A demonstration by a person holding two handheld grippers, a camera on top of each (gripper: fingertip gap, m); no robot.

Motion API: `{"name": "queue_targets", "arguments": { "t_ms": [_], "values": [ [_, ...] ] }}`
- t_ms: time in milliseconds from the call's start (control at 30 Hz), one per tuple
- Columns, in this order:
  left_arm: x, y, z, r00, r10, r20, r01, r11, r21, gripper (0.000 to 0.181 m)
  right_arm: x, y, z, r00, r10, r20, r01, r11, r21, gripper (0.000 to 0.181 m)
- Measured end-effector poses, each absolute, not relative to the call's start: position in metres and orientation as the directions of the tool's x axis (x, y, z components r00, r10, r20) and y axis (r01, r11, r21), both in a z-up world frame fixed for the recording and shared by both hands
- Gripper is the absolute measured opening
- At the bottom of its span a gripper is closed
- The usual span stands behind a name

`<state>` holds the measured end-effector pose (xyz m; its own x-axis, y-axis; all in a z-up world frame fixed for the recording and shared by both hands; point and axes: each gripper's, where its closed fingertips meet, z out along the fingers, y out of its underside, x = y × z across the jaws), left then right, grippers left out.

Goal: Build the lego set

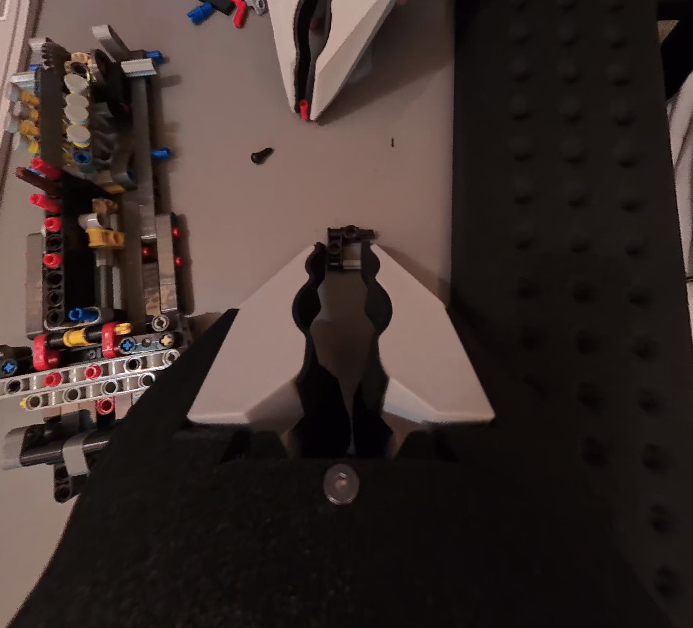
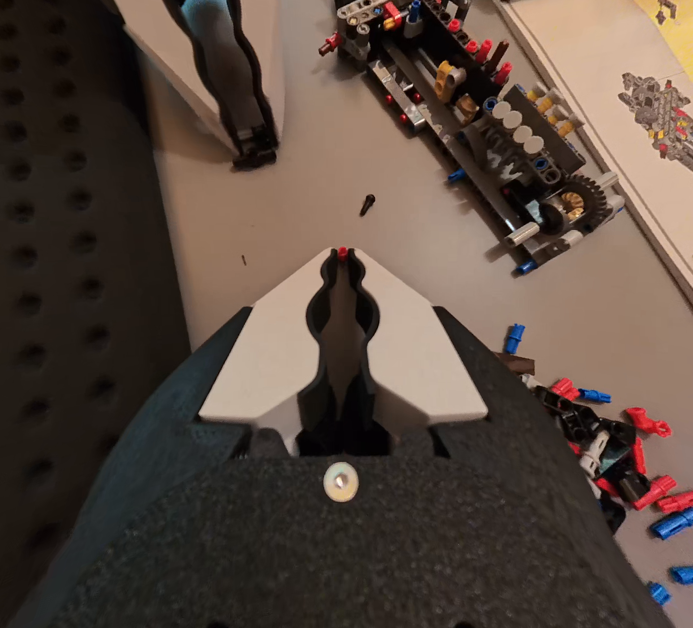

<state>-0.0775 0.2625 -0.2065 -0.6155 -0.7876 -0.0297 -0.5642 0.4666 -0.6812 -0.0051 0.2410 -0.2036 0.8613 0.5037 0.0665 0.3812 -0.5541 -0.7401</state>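
My left gripper is shut on a small black and grey connector assembly, held just above the grey table. It also shows in the right wrist view at upper left. My right gripper is shut on a small red pin. In the left wrist view it points toward my left gripper with the red pin at its tip. The two grippers face each other a short way apart. The half-built model lies left of them; in the right wrist view the model lies upper right.
A loose black pin lies on the table between the grippers, also seen in the right wrist view. A pile of red, blue and black parts sits at right. An open instruction booklet lies beyond the model. A dark studded mat borders the table. The left gripper's tips are roughly 8 cm from the right gripper's.
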Motion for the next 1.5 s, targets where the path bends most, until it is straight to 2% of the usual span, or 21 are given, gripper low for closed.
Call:
{"name": "queue_targets", "arguments": {
  "t_ms": [33, 133, 200, 300, 400, 600, 800, 1033, 1267, 1367, 1500],
  "values": [
    [-0.079, 0.261, -0.205, -0.619, -0.785, -0.028, -0.561, 0.467, -0.683, 0.023, -0.008, 0.242, -0.200, 0.864, 0.502, 0.048, 0.358, -0.544, -0.759, 0.005],
    [-0.076, 0.259, -0.189, -0.634, -0.769, -0.086, -0.494, 0.488, -0.720, 0.031, -0.021, 0.248, -0.179, 0.863, 0.497, -0.092, 0.213, -0.522, -0.826, 0.004],
    [-0.065, 0.260, -0.166, -0.615, -0.760, -0.210, -0.381, 0.520, -0.765, 0.030, -0.038, 0.251, -0.156, 0.809, 0.527, -0.259, 0.045, -0.495, -0.868, 0.004],
    [-0.056, 0.258, -0.133, -0.572, -0.685, -0.452, -0.159, 0.633, -0.757, 0.023, -0.058, 0.252, -0.126, 0.647, 0.577, -0.499, -0.190, -0.512, -0.838, 0.004],
    [-0.060, 0.250, -0.118, -0.570, -0.567, -0.594, -0.001, 0.723, -0.690, 0.021, -0.068, 0.248, -0.109, 0.477, 0.619, -0.624, -0.303, -0.551, -0.778, 0.004],
    [-0.080, 0.228, -0.116, -0.704, -0.414, -0.577, 0.122, 0.730, -0.672, 0.012, -0.090, 0.237, -0.117, 0.414, 0.676, -0.610, -0.146, -0.612, -0.777, 0.004],
    [-0.082, 0.227, -0.122, -0.734, -0.357, -0.578, 0.137, 0.755, -0.641, 0.009, -0.093, 0.236, -0.122, 0.413, 0.684, -0.602, -0.063, -0.637, -0.768, 0.004],
    [-0.068, 0.239, -0.110, -0.586, -0.553, -0.592, 0.089, 0.682, -0.725, 0.005, -0.078, 0.248, -0.109, 0.409, 0.653, -0.638, -0.222, -0.607, -0.763, 0.004],
    [-0.061, 0.244, -0.098, -0.406, -0.696, -0.592, 0.062, 0.625, -0.778, 0.002, -0.072, 0.253, -0.096, 0.341, 0.620, -0.707, -0.412, -0.577, -0.705, 0.004],
    [-0.063, 0.241, -0.103, -0.421, -0.708, -0.567, 0.046, 0.608, -0.793, 0.003, -0.074, 0.250, -0.101, 0.351, 0.617, -0.704, -0.398, -0.582, -0.709, 0.003],
    [-0.062, 0.252, -0.115, -0.428, -0.724, -0.540, -0.004, 0.599, -0.801, 0.000, -0.064, 0.258, -0.117, 0.487, 0.569, -0.663, -0.355, -0.564, -0.745, 0.000]
  ]
}}
